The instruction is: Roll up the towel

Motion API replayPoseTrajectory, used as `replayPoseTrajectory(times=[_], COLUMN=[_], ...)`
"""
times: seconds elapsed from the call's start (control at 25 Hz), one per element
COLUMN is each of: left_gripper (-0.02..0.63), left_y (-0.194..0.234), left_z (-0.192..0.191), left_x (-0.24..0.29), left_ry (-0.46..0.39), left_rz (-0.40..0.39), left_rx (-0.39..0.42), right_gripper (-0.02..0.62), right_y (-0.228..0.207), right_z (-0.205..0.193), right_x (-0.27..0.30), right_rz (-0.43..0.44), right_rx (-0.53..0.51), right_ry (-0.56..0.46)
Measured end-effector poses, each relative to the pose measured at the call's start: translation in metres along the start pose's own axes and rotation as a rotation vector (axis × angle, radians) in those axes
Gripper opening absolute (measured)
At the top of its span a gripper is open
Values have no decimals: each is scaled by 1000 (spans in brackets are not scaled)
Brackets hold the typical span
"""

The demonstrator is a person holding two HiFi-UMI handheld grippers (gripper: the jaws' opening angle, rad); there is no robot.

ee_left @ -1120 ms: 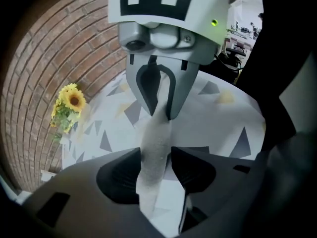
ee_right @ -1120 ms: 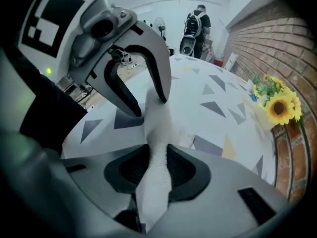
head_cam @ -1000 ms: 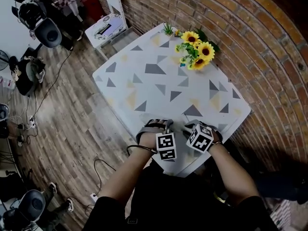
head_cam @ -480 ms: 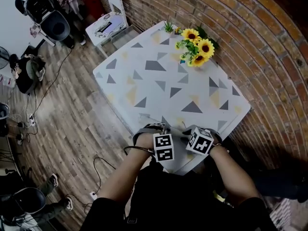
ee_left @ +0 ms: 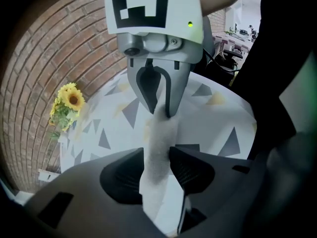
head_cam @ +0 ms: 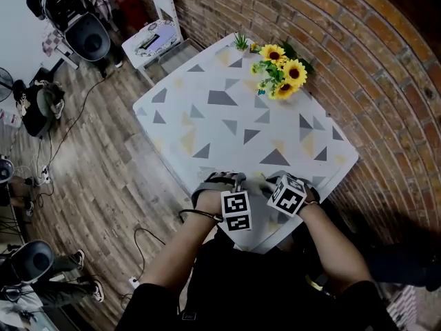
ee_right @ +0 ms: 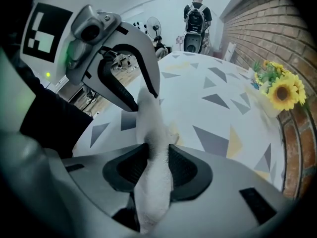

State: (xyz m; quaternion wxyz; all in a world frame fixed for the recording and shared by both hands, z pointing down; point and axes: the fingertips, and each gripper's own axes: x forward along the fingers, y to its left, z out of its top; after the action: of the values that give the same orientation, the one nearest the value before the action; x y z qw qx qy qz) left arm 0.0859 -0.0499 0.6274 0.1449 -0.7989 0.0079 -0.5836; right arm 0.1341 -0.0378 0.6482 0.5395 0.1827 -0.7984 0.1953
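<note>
A white towel, bunched into a narrow strip, stretches between my two grippers at the near edge of the patterned table. The left gripper has the towel between its pads, which touch it on both sides while the jaws are opening. In the right gripper view the right gripper holds the other end of the towel the same way, its jaws opening too. Each gripper faces the other: the right gripper and the left gripper show at the strip's far end. From the head view both sit side by side, the left gripper and the right gripper.
A bunch of sunflowers stands at the table's far edge by the brick wall. A white chair is at the far left corner. Cables lie on the wooden floor, and a person stands beyond the table.
Both grippers stay at the near table edge with the towel between them; they dipped slightly toward me and came back. People and a pram in the background have shifted.
</note>
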Motion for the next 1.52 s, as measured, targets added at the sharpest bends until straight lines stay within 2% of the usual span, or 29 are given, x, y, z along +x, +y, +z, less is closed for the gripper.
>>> replayPoseTrajectory(times=[0.36, 0.6, 0.96, 1.08, 1.24, 1.4, 1.52], left_gripper=[176, 175, 175, 175, 175, 172, 112], left_y=[-8, 13, 24, 27, 38, 47, 43], left_z=[8, 5, 4, 4, 1, -10, -17], left_x=[9, 23, 26, 13, -17, -57, -89], left_ry=[1, 2, 1, -31, -105, -160, -183], left_rz=[-36, -8, 22, 45, 98, 204, 299], left_rx=[70, 13, -52, -133, -309, -491, -598], right_gripper=[152, 150, 150, 124, 98, 72, 59], right_y=[-30, -43, -24, -24, -21, -19, -14], right_z=[3, 13, 13, 16, 18, 24, 28], right_x=[-5, -19, -27, -40, -61, -86, -102], right_rz=[-60, -175, -174, -192, -182, -177, -147], right_rx=[32, 16, 18, 49, 128, 149, 162], right_ry=[-13, -66, -129, -196, -309, -420, -499])
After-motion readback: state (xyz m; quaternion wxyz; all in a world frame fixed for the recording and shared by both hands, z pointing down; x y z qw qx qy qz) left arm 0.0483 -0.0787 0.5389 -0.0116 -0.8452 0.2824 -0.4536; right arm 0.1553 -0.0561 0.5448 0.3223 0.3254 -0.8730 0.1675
